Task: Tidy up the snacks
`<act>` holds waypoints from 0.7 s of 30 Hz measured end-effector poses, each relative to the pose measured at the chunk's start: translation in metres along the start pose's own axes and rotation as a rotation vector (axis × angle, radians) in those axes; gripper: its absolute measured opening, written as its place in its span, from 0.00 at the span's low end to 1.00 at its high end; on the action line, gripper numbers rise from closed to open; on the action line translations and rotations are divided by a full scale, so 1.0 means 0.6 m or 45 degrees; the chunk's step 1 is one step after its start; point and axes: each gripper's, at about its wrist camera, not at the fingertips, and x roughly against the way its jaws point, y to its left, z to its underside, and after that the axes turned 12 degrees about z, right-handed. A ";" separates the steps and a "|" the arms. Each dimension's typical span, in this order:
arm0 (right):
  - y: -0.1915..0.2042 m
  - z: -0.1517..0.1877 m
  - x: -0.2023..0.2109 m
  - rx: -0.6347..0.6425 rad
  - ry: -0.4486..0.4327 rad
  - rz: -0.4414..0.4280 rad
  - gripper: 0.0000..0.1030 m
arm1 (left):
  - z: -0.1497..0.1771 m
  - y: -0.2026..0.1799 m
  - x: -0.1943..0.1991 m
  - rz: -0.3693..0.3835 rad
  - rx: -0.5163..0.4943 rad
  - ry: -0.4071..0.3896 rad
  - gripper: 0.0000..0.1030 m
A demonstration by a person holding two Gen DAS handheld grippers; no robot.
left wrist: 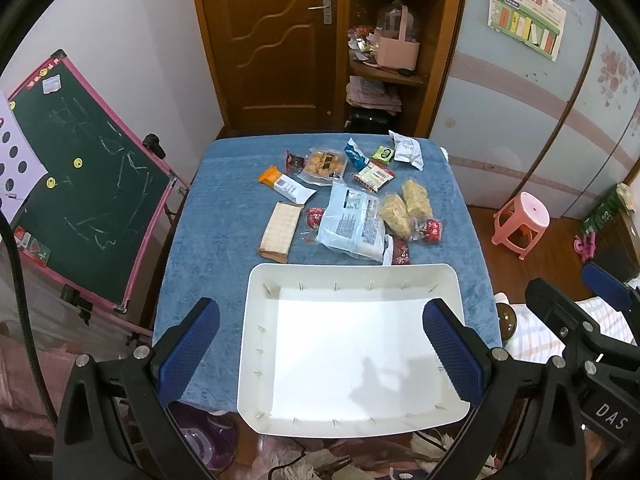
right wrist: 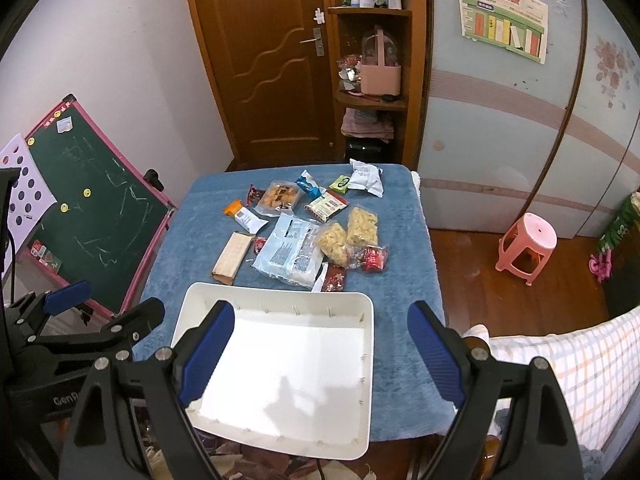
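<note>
Snacks (left wrist: 348, 224): about fourteen packets on blue cloth; one empty white bin (left wrist: 450, 280); both grippers gaping.

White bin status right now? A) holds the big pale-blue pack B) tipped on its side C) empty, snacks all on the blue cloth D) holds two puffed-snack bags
C: the white bin sits upright with a bare floor, while the big pale-blue pack, the two puffed-snack bags and the other snacks lie beyond it on the blue cloth. Both tongs, left and right, are open and hold nothing.
</note>
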 end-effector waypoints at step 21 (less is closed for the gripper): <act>-0.065 -0.119 -0.105 -0.099 0.024 0.117 0.87 | -0.167 0.157 0.010 -0.168 0.118 -0.243 0.98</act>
